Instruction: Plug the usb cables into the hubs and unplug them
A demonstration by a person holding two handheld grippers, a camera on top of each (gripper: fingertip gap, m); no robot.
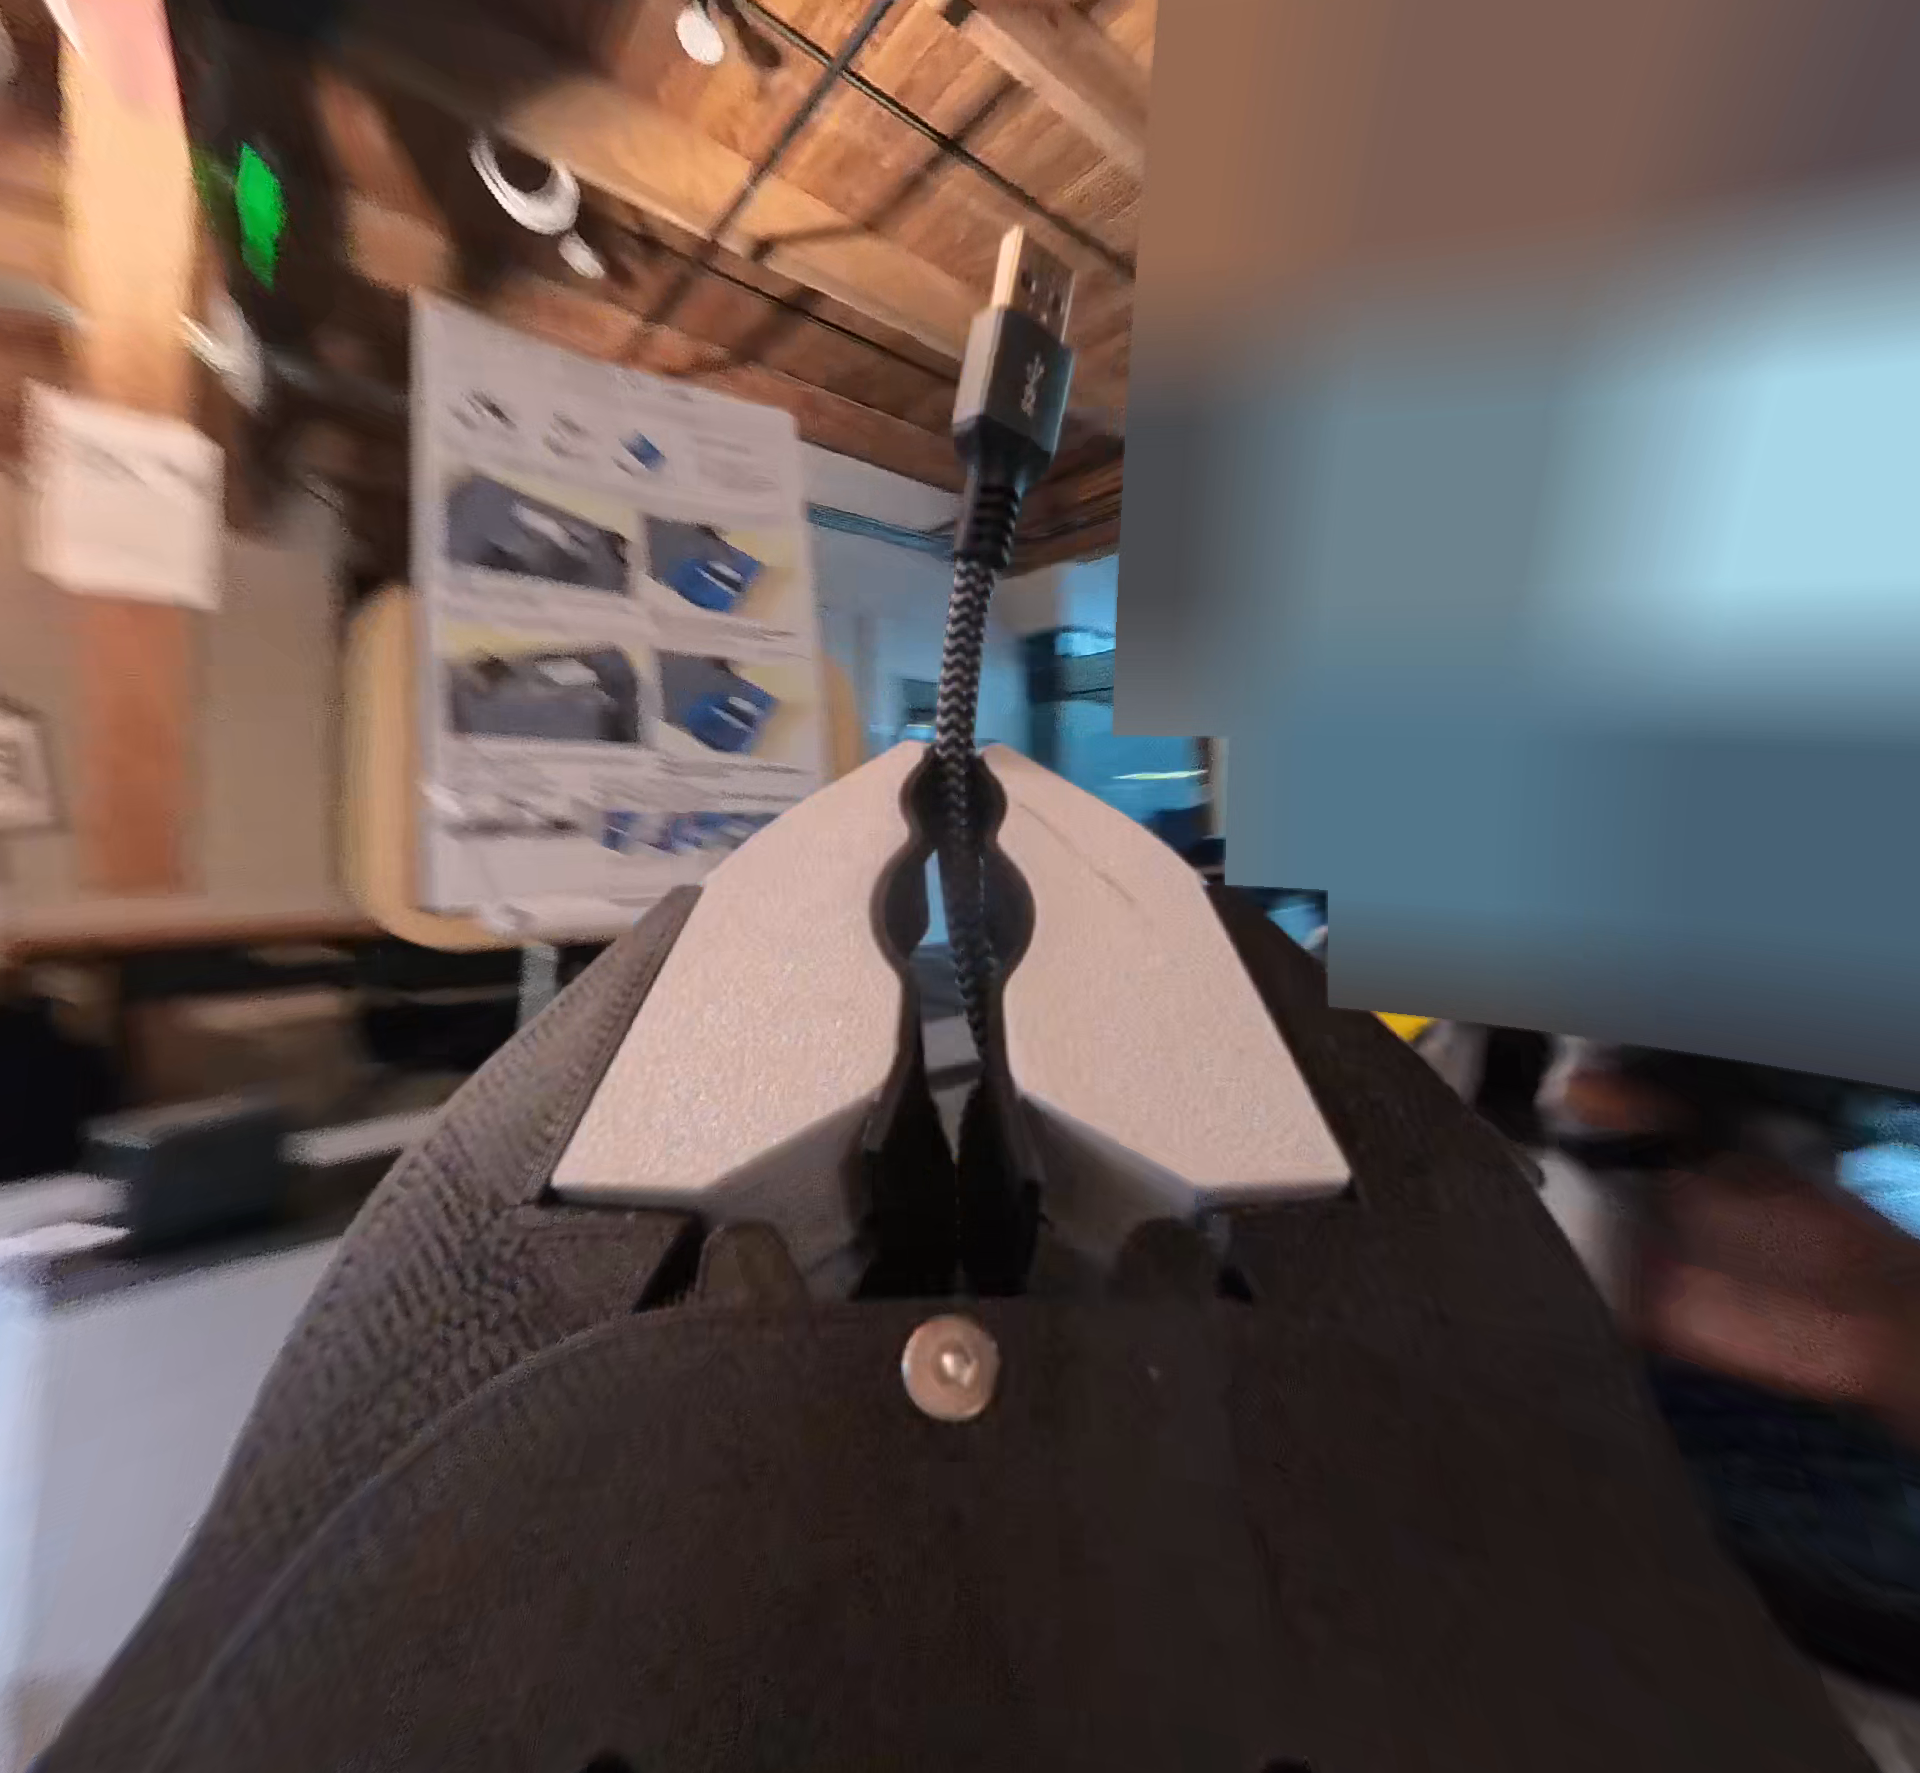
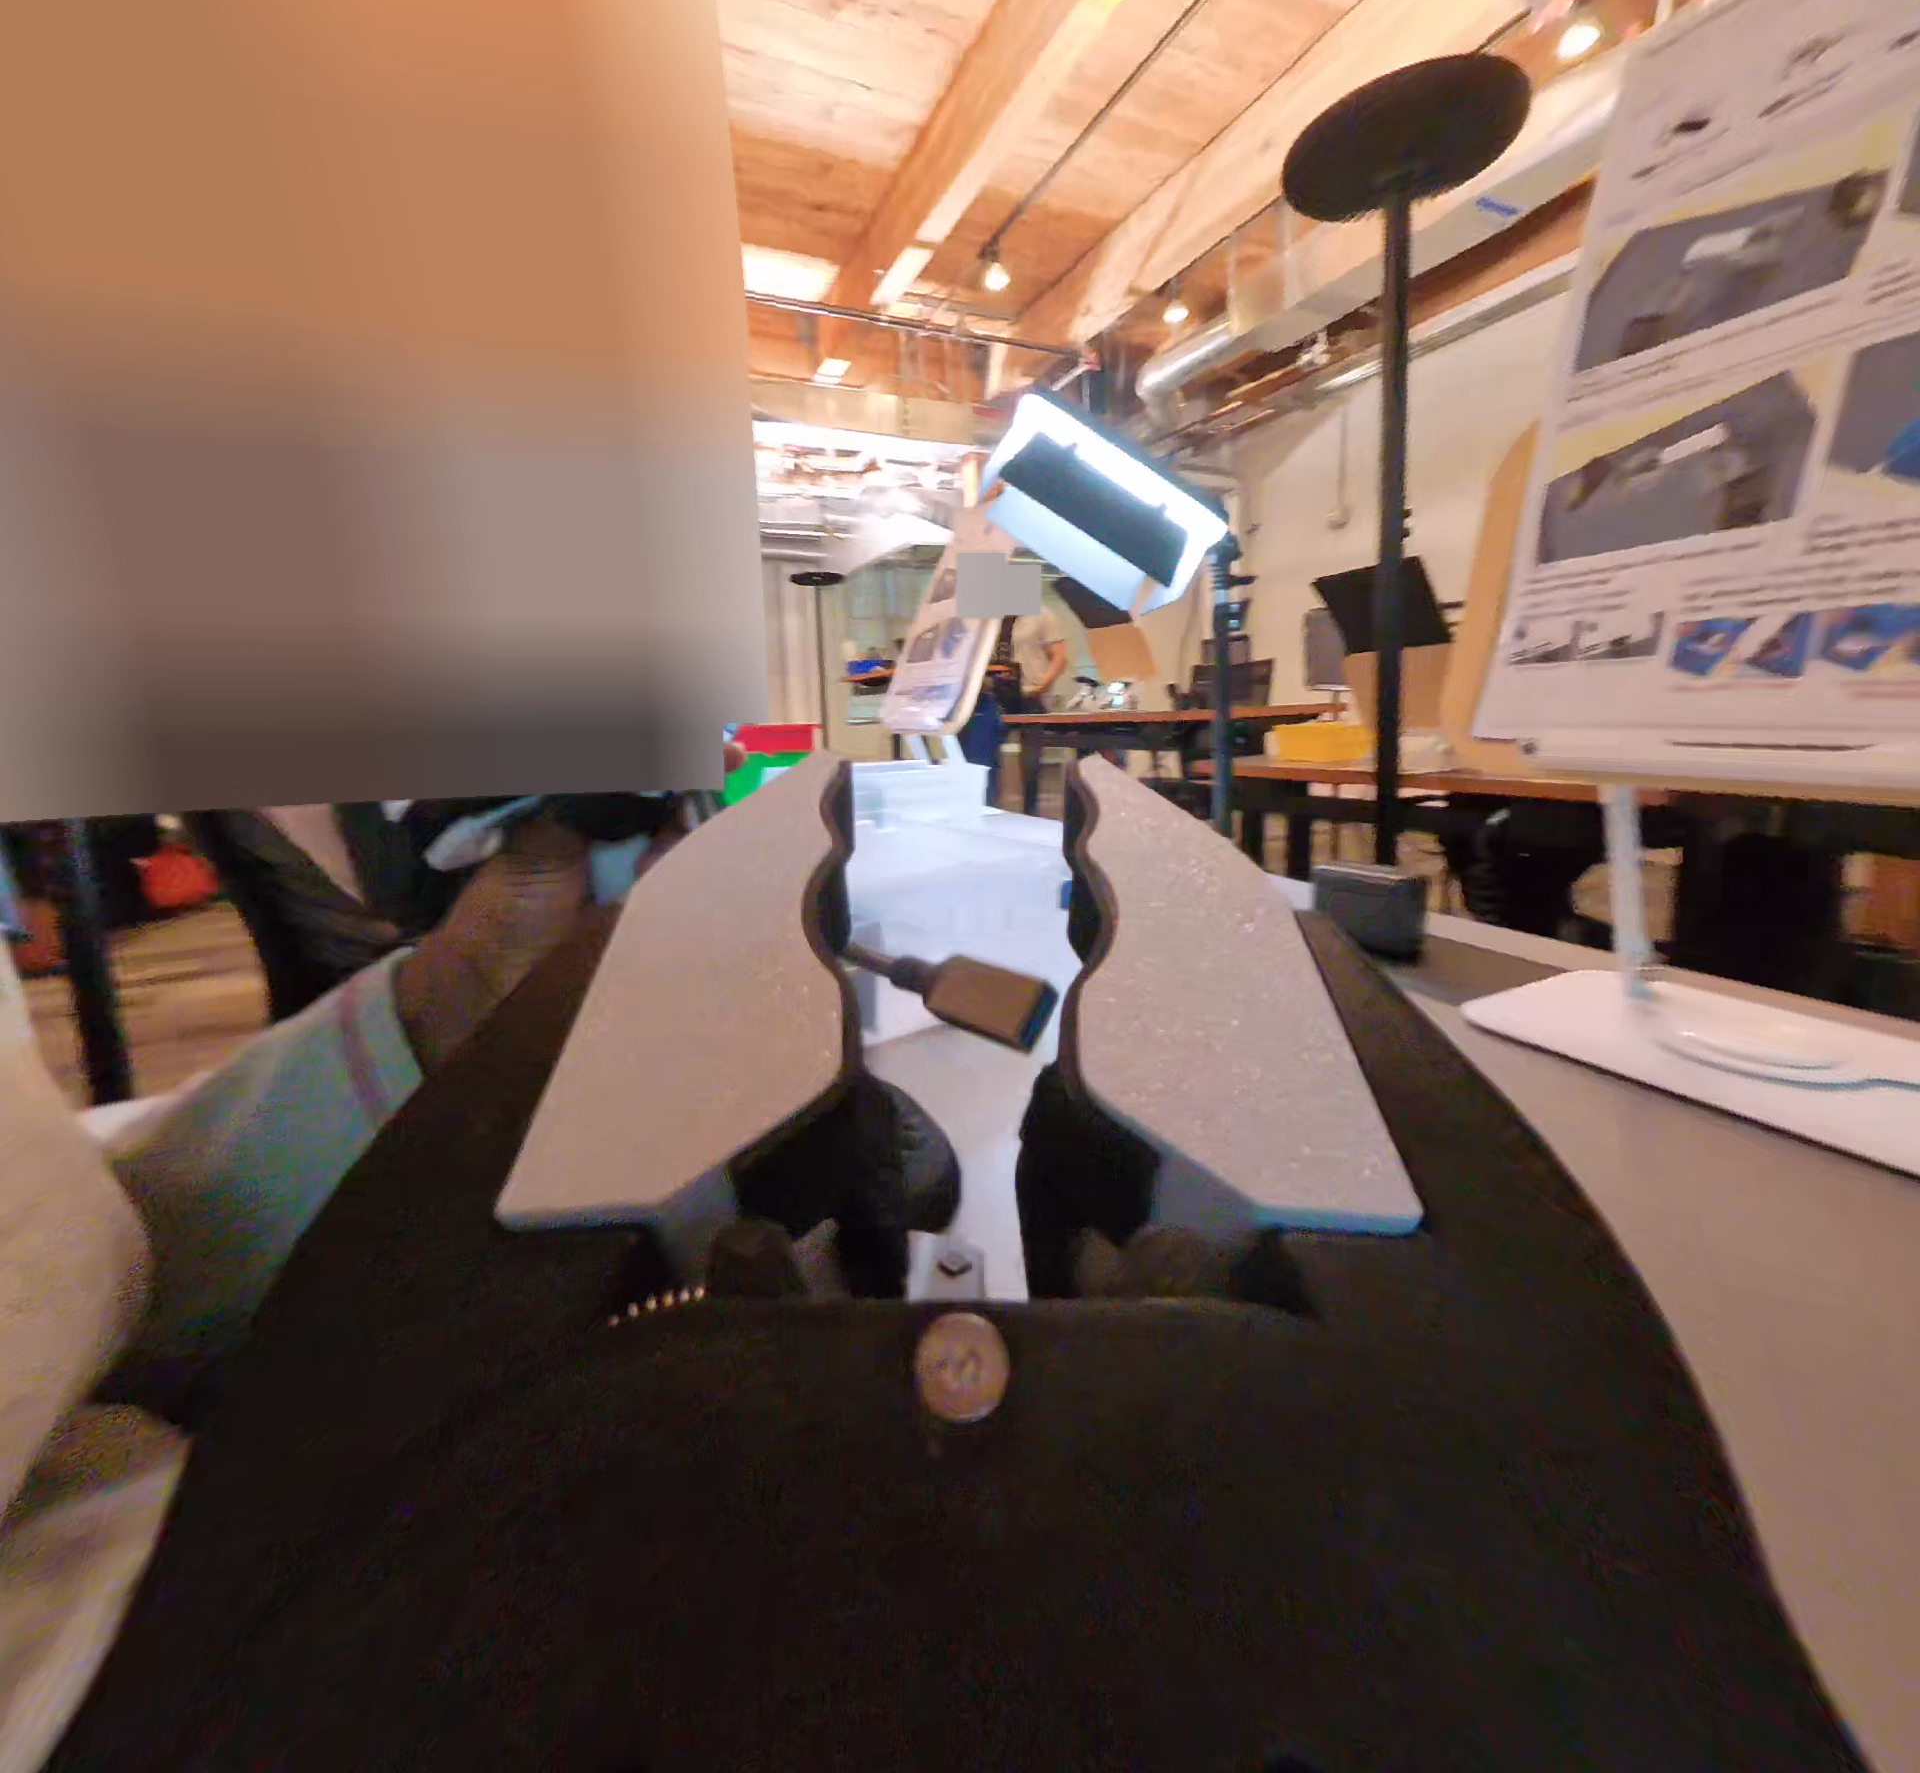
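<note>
In the left wrist view my left gripper [image 1: 954, 757] is shut on a black-and-white braided USB cable [image 1: 961, 674]. The cable runs up through the notches of the grey pads [image 1: 790, 975], and its metal USB plug [image 1: 1023, 341] stands well above the fingertips, pointing up. In the right wrist view my right gripper [image 2: 961, 778] is open, with a wide gap between its grey fingers [image 2: 727, 975]. A dark USB connector on a short cable [image 2: 977, 996] shows low in that gap, coming from the left finger's side; the right pad does not touch it. No hub is clearly in view.
A printed instruction sheet on a white stand [image 2: 1714, 435] is at the right on the grey table [image 2: 1662, 1308]; it also shows in the left wrist view [image 1: 613, 611]. A small dark box [image 2: 1366, 908] and a black pole [image 2: 1392, 528] stand behind. A hand and sleeve [image 2: 499, 913] are at left.
</note>
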